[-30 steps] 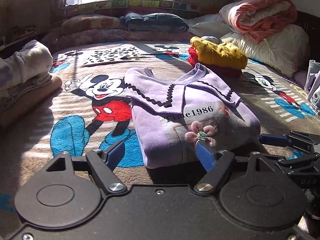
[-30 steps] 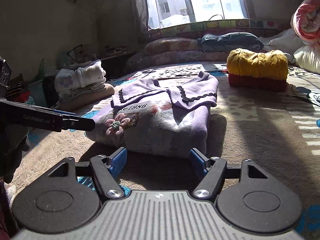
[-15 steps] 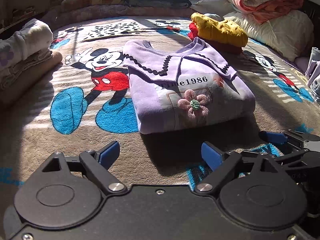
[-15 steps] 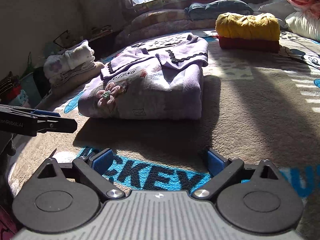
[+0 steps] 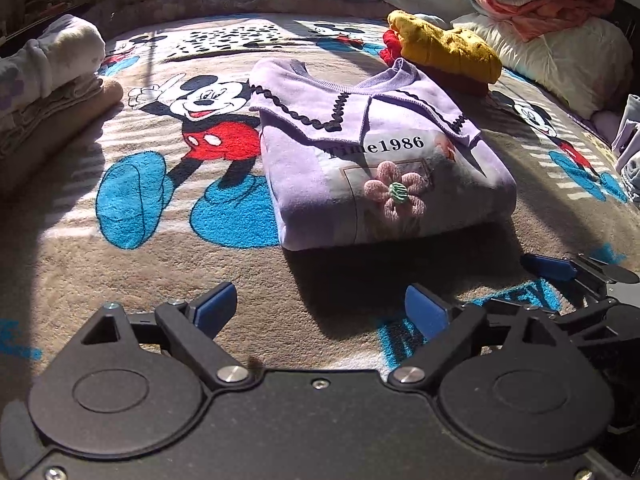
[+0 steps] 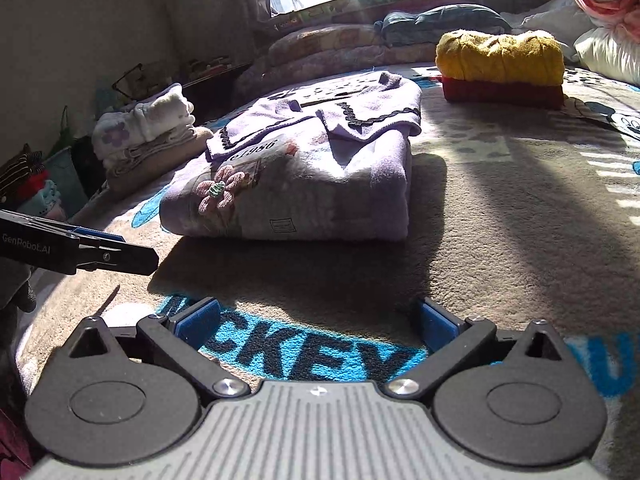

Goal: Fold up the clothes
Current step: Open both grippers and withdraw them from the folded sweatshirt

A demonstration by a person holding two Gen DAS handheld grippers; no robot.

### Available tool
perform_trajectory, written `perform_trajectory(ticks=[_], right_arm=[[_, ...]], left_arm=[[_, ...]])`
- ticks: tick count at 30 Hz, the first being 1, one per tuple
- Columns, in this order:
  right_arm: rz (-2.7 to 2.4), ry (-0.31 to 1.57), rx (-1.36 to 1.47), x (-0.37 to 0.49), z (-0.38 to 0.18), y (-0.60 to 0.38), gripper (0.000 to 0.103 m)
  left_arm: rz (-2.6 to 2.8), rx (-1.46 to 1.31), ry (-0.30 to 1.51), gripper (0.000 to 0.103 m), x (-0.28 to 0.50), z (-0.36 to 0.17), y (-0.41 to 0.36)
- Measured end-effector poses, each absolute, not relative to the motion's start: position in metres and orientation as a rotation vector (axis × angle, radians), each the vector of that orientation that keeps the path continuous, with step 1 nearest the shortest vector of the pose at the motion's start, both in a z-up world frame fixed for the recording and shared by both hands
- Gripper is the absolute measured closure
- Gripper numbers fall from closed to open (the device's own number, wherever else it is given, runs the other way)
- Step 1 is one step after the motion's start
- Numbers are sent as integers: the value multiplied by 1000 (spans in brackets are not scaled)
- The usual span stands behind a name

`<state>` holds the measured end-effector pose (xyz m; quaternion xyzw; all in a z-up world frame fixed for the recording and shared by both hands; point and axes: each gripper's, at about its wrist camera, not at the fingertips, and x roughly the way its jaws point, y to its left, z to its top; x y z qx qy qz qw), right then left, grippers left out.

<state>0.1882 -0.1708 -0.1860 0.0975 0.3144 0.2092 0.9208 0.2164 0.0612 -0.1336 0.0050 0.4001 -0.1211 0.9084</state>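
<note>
Left claw (image 5: 320,308): jaws spread wide, holding nothing. Right claw (image 6: 316,322): likewise wide and empty.

Ahead of both, apart from them: folded lilac sweatshirt with black scalloped collar trim and pink knitted flower (image 5: 372,160), lying square on the beige cartoon-mouse fleece blanket (image 5: 120,264).

Beyond the sweatshirt: folded mustard knit on red garment (image 6: 500,60).

Step, judged: fold complete; withdraw level, avoid snagging the hem.

Change: both claws now farther from the sweatshirt than a second ago.

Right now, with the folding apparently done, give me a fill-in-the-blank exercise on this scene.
1. The folded purple sweater carries a knitted pink ____ on its front.
2. The yellow garment lies on top of a folded ____ one.
3. Both the left hand-held gripper and the right hand-held gripper have their jaws ____.

Missing words: flower; red; open
</note>
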Motion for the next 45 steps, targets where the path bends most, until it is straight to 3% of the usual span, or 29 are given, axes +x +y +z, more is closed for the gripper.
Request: perform_trajectory(ticks=[37,45], right_arm=[[478,588,403,193,-192,-199,2],[518,548,615,190,-194,-231,3]], left_arm=[[-239,24,901,1,239,-162,59],[-293,-132,894,1,246,-152,93]])
